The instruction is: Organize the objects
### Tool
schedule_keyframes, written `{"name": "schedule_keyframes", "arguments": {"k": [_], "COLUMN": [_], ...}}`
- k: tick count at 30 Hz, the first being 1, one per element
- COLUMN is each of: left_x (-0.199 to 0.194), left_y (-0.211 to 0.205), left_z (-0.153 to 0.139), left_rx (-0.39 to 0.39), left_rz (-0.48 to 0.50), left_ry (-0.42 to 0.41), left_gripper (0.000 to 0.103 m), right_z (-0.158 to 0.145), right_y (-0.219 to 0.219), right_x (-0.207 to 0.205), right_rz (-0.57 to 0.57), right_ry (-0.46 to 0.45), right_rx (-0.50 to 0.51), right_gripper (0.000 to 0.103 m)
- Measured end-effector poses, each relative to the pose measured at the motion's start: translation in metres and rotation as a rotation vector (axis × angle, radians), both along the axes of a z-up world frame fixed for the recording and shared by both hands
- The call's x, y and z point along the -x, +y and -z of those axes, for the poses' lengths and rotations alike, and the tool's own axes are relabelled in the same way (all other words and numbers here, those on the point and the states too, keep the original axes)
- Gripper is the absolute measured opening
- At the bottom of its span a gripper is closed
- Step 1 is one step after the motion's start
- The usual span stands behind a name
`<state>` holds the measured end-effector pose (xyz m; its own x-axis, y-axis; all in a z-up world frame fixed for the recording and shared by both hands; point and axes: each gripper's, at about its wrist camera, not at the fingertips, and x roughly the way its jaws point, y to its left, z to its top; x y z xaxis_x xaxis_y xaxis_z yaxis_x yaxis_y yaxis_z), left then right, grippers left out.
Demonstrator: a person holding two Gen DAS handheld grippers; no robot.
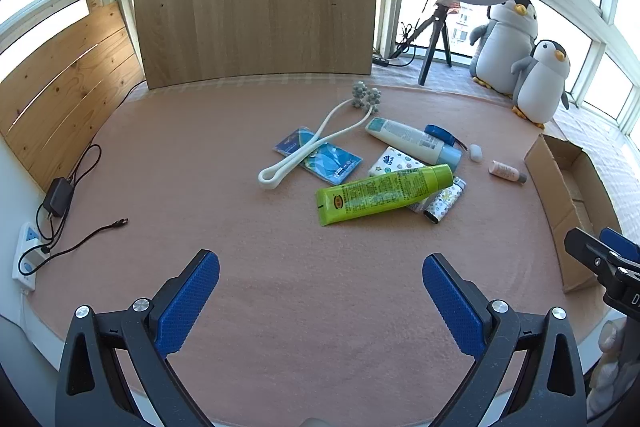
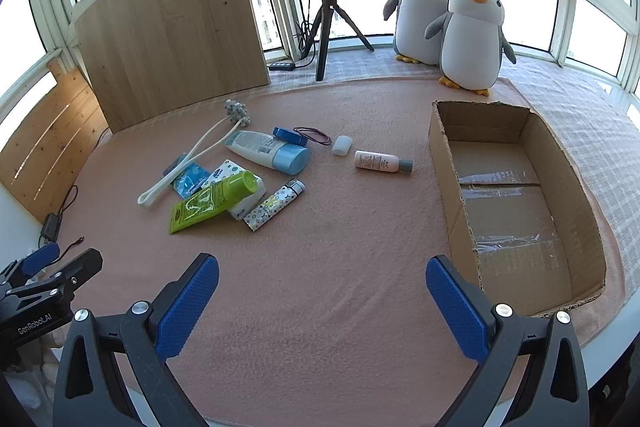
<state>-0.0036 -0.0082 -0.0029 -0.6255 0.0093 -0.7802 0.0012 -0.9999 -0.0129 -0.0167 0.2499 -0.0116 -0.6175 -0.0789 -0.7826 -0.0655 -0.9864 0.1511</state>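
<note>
1. Left wrist view: the left tongs (image 1: 321, 277) hang released over the pink-covered counter (image 1: 200, 167), blue pads spread wide with nothing between them.
2. A green tube (image 1: 384, 193) lies across a patterned tissue pack (image 1: 394, 163), hiding much of it; a patterned lighter (image 1: 446, 203) shows only partly from under the tube's cap end.
3. A white massager (image 1: 316, 143) rests on two blue packets (image 1: 320, 155); a white bottle with a blue cap (image 1: 412, 141) covers part of a blue tin (image 1: 438, 133).
4. The cardboard box (image 1: 560, 179) is cut off at the right by the right tongs' black frame; its inside is barely visible.
5. Right wrist view: the right tongs (image 2: 322, 277) are likewise released and empty above the counter.
6. The box (image 2: 452, 179) stands open, its floor taped, well apart from the clutter.
7. A small pink bottle (image 2: 378, 161) lies alone between pile and box, near a white cap (image 2: 343, 145) and dark hair ties (image 2: 314, 135).
8. Labels are too small to read.
</note>
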Motion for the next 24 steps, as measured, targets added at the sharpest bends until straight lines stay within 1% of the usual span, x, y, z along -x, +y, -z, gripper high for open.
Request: {"name": "schedule_keyframes", "arguments": {"k": [24], "left_x": [0.0044], "left_y": [0.0072], "left_z": [0.0012], "left_rx": [0.000], "left_rz": [0.012], "left_ry": [0.002], "left_gripper": [0.103], "right_z": [0.0082], "right_y": [-0.0079], "right_x": [0.0065], "right_rz": [-0.016], "right_ry": [-0.015], "right_rx": [-0.022], "right_gripper": [0.102]}}
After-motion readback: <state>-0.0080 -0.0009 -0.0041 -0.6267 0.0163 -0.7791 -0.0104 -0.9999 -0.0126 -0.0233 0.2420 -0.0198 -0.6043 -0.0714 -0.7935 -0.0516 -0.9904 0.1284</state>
